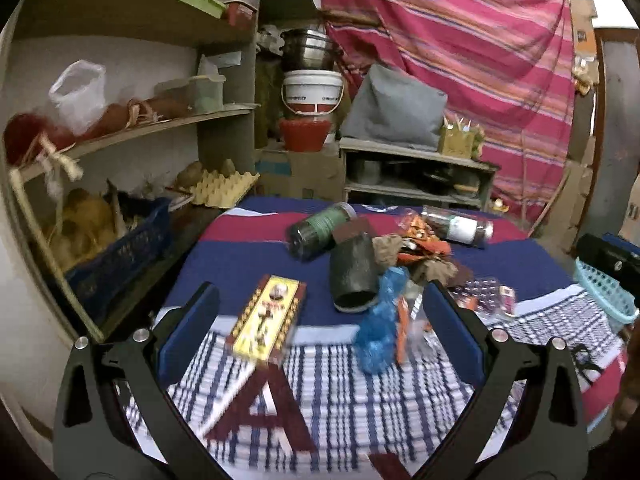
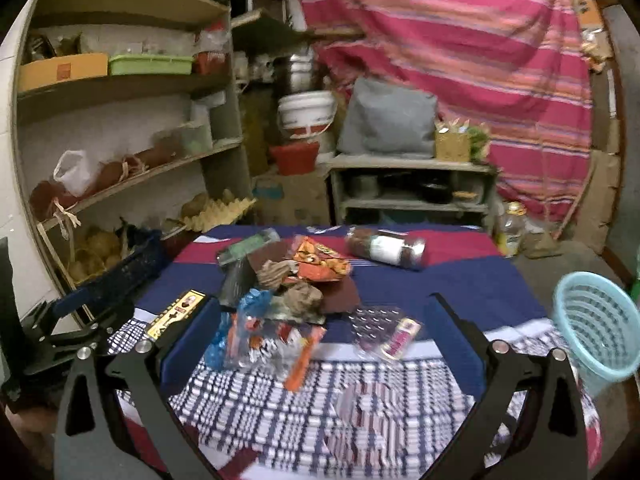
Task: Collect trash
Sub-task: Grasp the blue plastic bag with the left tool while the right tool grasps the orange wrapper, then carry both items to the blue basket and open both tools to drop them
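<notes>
Both the left gripper and right gripper hover with jaws spread above the trash pile; the blue basket sits right.

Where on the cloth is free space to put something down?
Free: the checked cloth near both grippers, and the blue stripe between the foil wrapper and the light-blue basket. Crowded: the middle, around the orange wrapper and the blue plastic.

A woven checked blue-and-white cloth is seen covering the table. A crinkled glossy blue plastic wrapper and a glossy yellow cardboard box are lying on it. A pale blue plastic lattice basket is looking smooth.
</notes>
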Available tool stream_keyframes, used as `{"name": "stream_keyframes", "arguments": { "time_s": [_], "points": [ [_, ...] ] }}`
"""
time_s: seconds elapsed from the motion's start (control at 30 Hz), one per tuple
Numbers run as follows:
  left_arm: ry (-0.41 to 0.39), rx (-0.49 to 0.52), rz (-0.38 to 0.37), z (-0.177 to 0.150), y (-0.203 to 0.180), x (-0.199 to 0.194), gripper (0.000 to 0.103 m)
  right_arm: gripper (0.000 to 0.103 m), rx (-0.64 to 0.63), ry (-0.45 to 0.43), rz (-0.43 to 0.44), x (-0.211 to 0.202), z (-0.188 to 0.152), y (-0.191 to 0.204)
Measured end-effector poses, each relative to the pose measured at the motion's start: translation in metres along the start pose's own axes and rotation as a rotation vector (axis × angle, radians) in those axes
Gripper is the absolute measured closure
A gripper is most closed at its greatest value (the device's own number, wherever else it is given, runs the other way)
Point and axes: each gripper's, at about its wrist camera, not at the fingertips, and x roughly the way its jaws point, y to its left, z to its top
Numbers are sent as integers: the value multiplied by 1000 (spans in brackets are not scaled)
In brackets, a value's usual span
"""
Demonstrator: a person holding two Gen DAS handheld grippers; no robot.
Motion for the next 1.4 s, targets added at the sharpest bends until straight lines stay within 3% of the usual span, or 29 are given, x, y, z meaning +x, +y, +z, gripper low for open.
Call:
{"name": "stream_keyframes", "arguments": {
  "time_s": [0.2,0.37,0.47,0.5,0.53,0.6,0.8,0.97,1.0,1.03,1.07,1.1,1.2,1.4],
  "points": [
    [73,123,-32,-1,-4,54,5,4,-34,184,54,86,-27,0],
    [127,111,9,-19,13,77,5,7,5,300,105,135,-48,1],
    [146,95,-2,-22,21,81,5,37,67,388,185,159,-56,-1],
    [150,104,-8,-23,21,83,5,70,81,414,206,164,-60,-1],
    [151,107,-3,-23,21,84,5,87,75,425,198,164,-60,1],
    [158,78,-23,-21,22,87,5,94,64,388,187,155,-55,1],
    [149,95,-81,-20,0,86,5,96,-18,187,15,103,-28,0],
    [173,104,-132,-21,-25,98,6,96,-25,150,-33,90,-15,-12],
    [183,122,-128,-22,-29,102,17,96,-12,150,-31,89,-13,-18],
    [228,143,-141,-27,-37,113,48,96,-4,146,-36,89,-13,-18],
    [264,143,-165,-30,-39,119,69,96,3,141,-37,88,-11,-21],
    [309,133,-194,-35,-40,126,99,96,9,134,-38,87,-10,-23],
    [297,108,-221,-34,-39,118,100,96,31,94,-51,76,-3,-33],
    [126,64,-229,2,-42,61,100,96,65,-25,-100,29,19,-64]
  ]
}}
